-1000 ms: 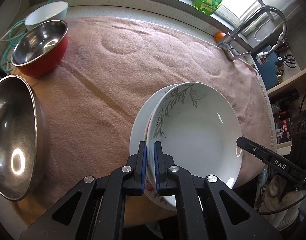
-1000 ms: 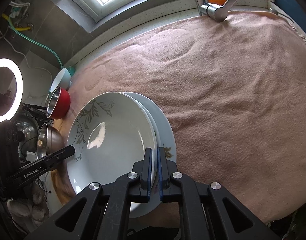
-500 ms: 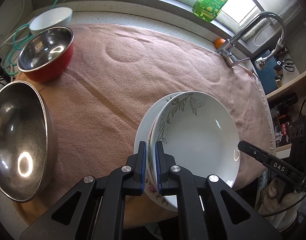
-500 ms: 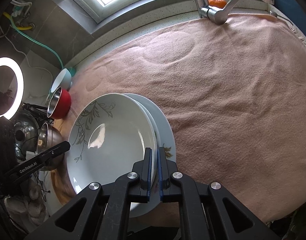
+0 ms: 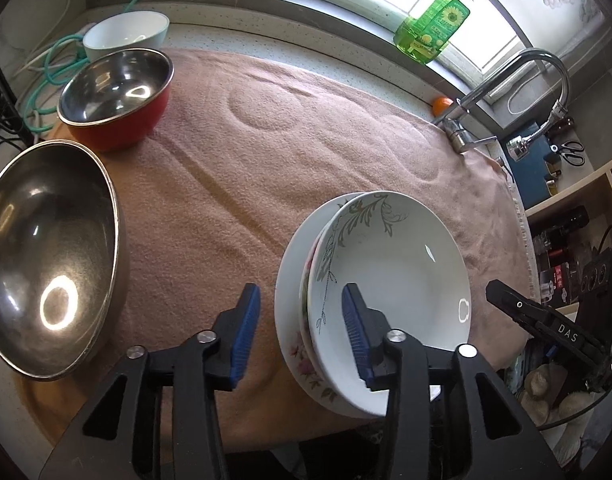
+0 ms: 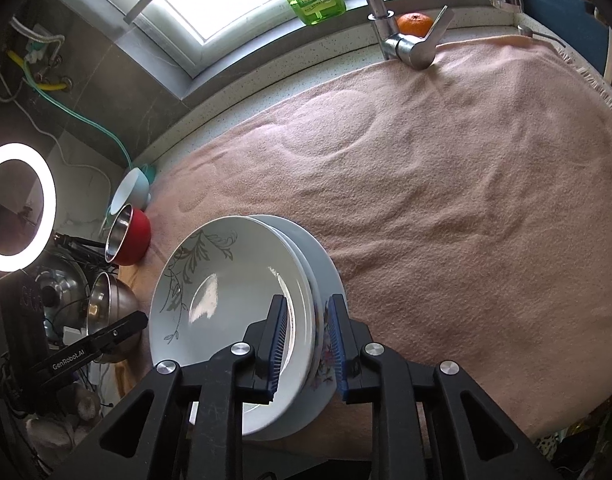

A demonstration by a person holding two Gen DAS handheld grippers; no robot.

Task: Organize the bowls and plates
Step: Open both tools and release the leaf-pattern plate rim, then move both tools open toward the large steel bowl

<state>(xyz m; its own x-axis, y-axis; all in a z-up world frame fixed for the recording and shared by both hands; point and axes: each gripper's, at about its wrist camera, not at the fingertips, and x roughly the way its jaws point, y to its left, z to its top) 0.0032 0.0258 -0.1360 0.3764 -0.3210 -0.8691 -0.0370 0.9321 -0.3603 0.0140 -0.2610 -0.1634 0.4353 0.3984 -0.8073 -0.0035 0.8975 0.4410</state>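
Note:
A stack of white plates (image 5: 389,284) lies on the pink towel (image 5: 306,152) near its front edge; the top one is deep, with a grey leaf pattern. My left gripper (image 5: 302,334) straddles the stack's left rim, its jaws opening and the pads clear of the rim. My right gripper (image 6: 307,344) straddles the opposite rim of the plates (image 6: 234,292), jaws opening too, with a small gap at the pads. At the left stand a red bowl (image 5: 118,96) with a steel inside, a white bowl (image 5: 126,34) behind it and a large steel bowl (image 5: 46,256).
A faucet (image 5: 505,92), a green soap bottle (image 5: 437,20) and an orange (image 5: 441,105) line the window side. Shelves (image 5: 577,220) with bottles stand right of the towel. A ring light (image 6: 18,208) and cables crowd the far left. The towel's middle (image 6: 445,200) lies bare.
Both grippers were shut on the plates' rims; now both sets of jaws have parted, the left wider. The stack stays on the towel.

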